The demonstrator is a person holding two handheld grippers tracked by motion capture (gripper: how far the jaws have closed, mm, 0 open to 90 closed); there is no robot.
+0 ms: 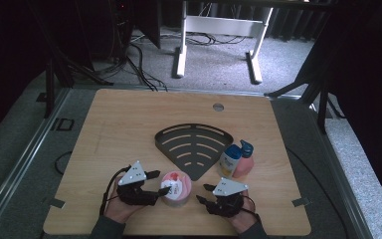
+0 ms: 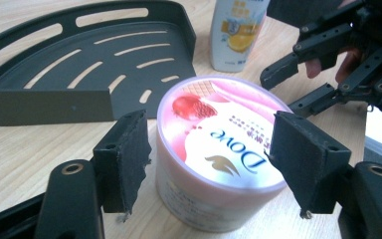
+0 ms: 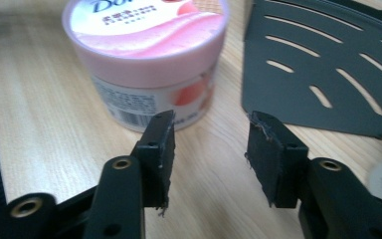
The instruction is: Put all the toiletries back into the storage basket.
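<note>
A light wooden table (image 1: 129, 119) with rounded corners and a small round grommet (image 1: 218, 106) near its far edge stands on grey carpet (image 1: 219, 64); beyond it are the white legs of a second desk (image 1: 219, 30), loose black cables (image 1: 139, 64) on the floor and dark curtains at both sides. At the middle of the table lies a dark grey, fan-shaped slotted plastic corner shelf (image 1: 193, 145), its point directed toward the person. Just right of it stand two bottles touching each other: a white bottle with a blue cap and yellow label (image 1: 230, 160) and a pink bottle with a blue pump top (image 1: 244, 160). The round pink plastic jar with a white and pink printed lid (image 1: 176, 188) stands upright on the table near the front edge, just in front of the shelf's point. The left gripper (image 1: 160, 182) is held beside the jar on its left; in the left gripper view its jaws stand apart, one on each side of the jar (image 2: 219, 159), close to its wall without visibly pressing on it. The right gripper (image 1: 204, 193) rests to the right of the jar, jaws apart and holding nothing; in the right gripper view the jar (image 3: 149, 64) lies just ahead of the jaws and the shelf (image 3: 323, 64) to the right. The right gripper (image 2: 298, 82) also appears beyond the jar in the left gripper view.
</note>
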